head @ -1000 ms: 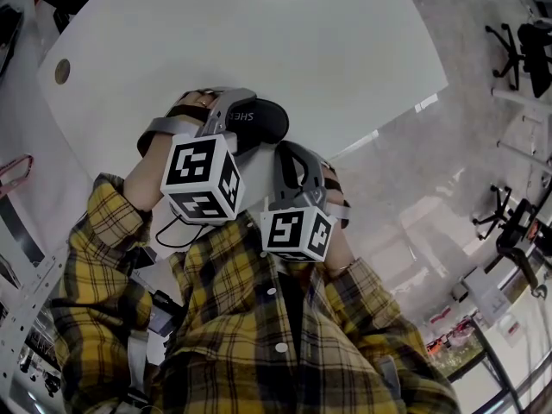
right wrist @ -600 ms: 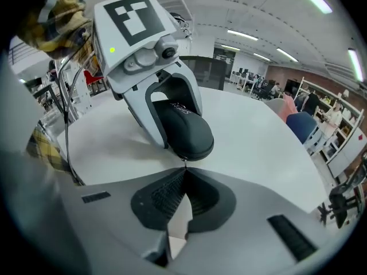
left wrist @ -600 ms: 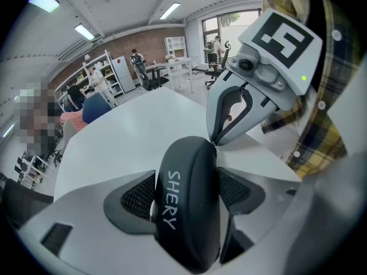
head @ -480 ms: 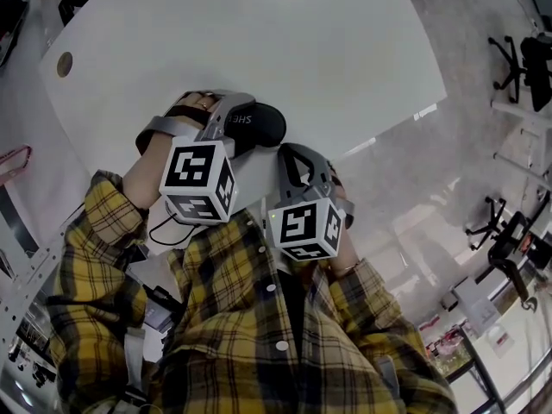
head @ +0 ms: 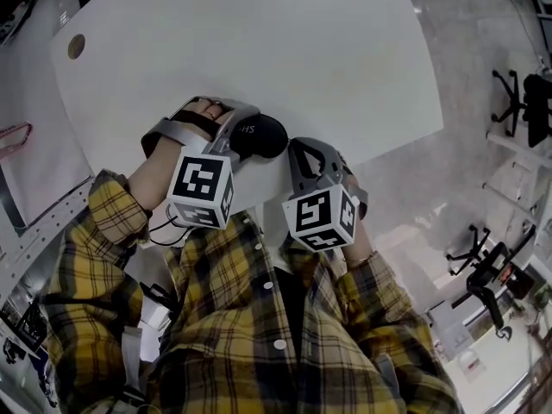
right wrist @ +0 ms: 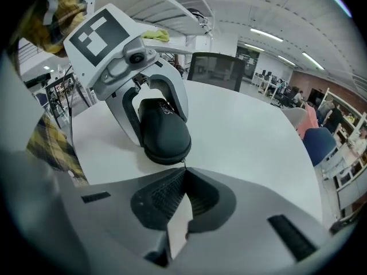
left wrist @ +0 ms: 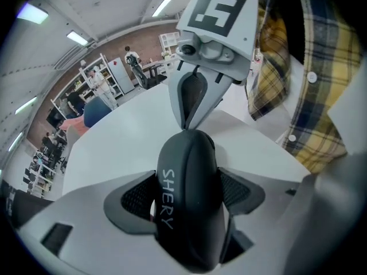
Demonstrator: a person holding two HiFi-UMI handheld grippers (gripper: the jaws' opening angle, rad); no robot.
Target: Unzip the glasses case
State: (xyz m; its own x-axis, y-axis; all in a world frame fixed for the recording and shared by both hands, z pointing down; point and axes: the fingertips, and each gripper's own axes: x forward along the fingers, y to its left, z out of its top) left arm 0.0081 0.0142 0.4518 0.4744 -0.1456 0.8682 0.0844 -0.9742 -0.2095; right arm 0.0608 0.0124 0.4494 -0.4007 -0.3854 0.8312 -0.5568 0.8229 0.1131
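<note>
Left gripper (head: 235, 133) is clamping its jaws around the black oval "SHERY" glasses case (left wrist: 189, 199) low over the white tabletop (head: 259, 41), near its front edge. The case's long axis is pointing at the right gripper (right wrist: 183, 168), whose jaws are pinching a small metal zipper pull (right wrist: 183, 163) at the case's end.

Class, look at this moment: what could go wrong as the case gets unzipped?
1. The right gripper pinches the tiny pull only at its very tips, so it may slip off.
2. The left gripper clamps the case across its middle, so the slider may jam there.
</note>
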